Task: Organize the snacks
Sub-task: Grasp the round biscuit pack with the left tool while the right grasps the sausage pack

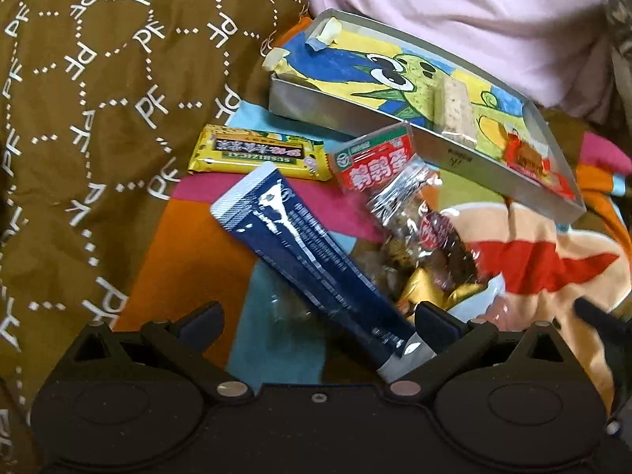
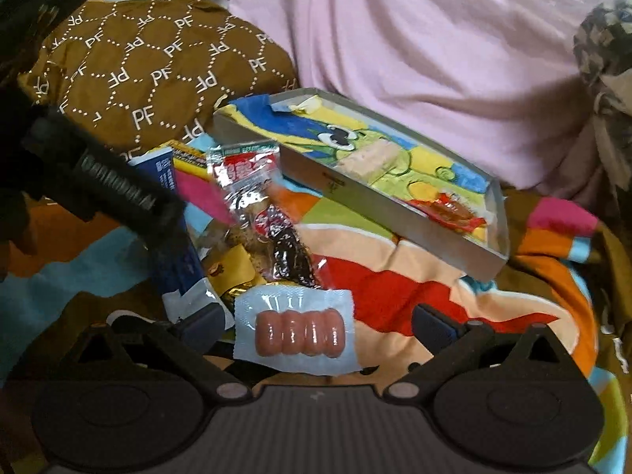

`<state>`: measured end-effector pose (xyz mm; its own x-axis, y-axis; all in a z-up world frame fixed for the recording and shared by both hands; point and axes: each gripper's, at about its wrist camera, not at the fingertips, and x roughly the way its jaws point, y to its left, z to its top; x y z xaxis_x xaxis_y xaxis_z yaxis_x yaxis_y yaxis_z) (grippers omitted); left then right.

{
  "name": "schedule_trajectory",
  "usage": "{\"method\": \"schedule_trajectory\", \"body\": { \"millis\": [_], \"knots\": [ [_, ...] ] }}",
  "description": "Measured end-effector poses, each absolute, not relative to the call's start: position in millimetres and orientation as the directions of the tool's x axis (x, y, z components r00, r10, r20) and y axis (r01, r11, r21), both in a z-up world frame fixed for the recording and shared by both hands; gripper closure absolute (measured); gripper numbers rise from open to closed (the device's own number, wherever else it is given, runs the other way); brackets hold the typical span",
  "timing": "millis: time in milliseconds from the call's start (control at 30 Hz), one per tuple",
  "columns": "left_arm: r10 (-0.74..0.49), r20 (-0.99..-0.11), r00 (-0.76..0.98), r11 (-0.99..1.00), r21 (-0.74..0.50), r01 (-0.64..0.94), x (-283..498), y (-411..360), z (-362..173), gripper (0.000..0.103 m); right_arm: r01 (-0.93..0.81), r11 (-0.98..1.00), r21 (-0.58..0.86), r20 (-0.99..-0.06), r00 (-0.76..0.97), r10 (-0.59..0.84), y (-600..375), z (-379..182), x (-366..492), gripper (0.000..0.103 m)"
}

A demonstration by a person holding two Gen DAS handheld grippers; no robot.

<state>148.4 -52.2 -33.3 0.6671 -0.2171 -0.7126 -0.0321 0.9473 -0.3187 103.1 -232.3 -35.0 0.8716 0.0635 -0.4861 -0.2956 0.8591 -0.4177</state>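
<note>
A shallow metal tray [image 1: 343,112] with a cartoon lining lies on a colourful blanket; it also shows in the right wrist view [image 2: 355,197]. It holds a pale bar [image 1: 454,108] and a red packet [image 1: 533,162]. In front lie a yellow bar [image 1: 256,152], a clear bag with a red label [image 1: 379,162] and a dark blue packet [image 1: 312,260]. My left gripper [image 1: 316,324] is open, the blue packet's end between its fingers. My right gripper [image 2: 316,328] is open around a sausage pack [image 2: 296,331].
A brown PF-patterned cushion [image 1: 98,98] lies to the left. Pink fabric [image 2: 414,39] bunches behind the tray. Gold-wrapped sweets [image 1: 426,288] lie in the snack pile. The left gripper's black body [image 2: 98,189] crosses the left of the right wrist view.
</note>
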Motion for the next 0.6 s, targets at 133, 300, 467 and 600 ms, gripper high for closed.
{"method": "schedule_trajectory", "body": {
  "millis": [133,300,467,600],
  "knots": [
    [-0.202,-0.725,0.659,0.946,-0.319,-0.061,160,-57,-36,0.001,-0.31,0.875,-0.371,-0.529,0.846,0.076,-238,-39,114,0.0],
    [-0.177,-0.759,0.627,0.947,-0.305,-0.102,168,-60,-42,0.016,-0.317,0.901,-0.297,-0.55,0.828,0.11,-248,-39,120,0.004],
    [-0.177,-0.76,0.625,0.949,-0.299,-0.096,166,-64,-45,0.028,-0.321,0.913,-0.253,-0.575,0.809,0.125,-255,-41,126,0.013],
    [-0.188,-0.763,0.619,0.94,-0.323,-0.111,165,-62,-44,0.033,-0.332,0.912,-0.242,-0.584,0.8,0.136,-256,-43,128,0.017]
  ]
}}
